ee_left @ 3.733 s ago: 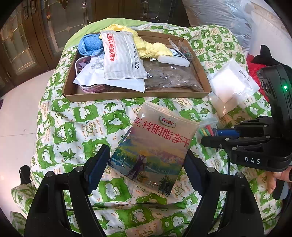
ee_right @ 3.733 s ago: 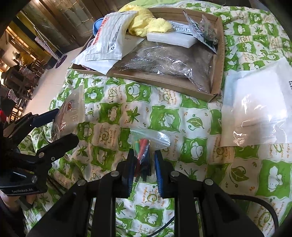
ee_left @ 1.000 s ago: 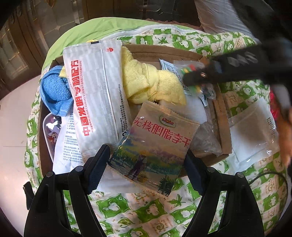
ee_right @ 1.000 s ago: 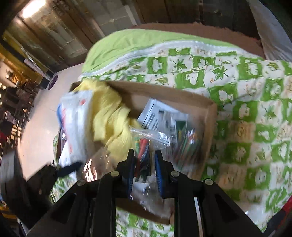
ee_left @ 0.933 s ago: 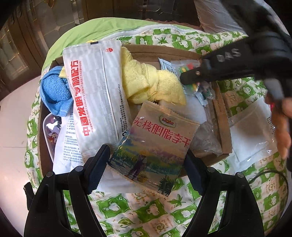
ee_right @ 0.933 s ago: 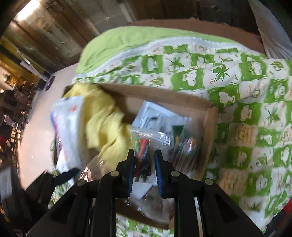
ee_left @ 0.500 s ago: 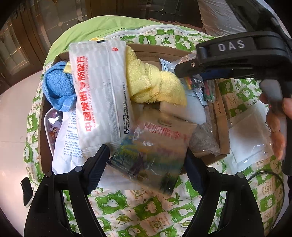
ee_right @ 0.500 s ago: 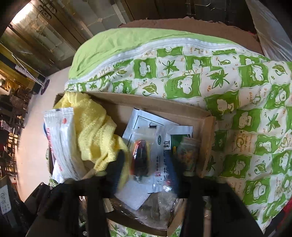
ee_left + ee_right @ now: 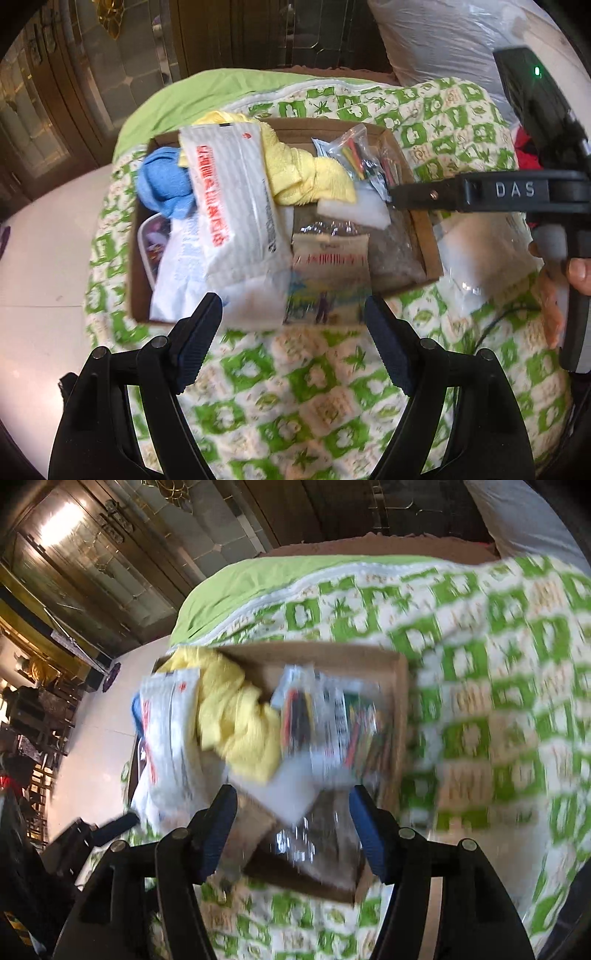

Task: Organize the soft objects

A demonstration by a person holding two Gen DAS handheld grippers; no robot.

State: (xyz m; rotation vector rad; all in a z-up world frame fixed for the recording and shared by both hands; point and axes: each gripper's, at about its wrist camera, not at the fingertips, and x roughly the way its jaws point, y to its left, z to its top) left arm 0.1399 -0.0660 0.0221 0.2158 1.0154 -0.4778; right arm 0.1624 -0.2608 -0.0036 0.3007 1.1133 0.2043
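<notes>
Both grippers have let go since half a second ago. Now the left gripper [image 9: 293,332] has its fingers wide apart with nothing between them, and the snack pouch [image 9: 328,278] lies at the near edge of the cardboard tray [image 9: 428,243], at 12 o'clock from the fingers. The right gripper [image 9: 291,825] is also spread and empty; the small clear bag [image 9: 351,153] with colored pieces rests in the tray's far corner, at 1 o'clock, beside the yellow towel [image 9: 303,173]. This tray sits on the green patterned quilt [image 9: 303,398].
</notes>
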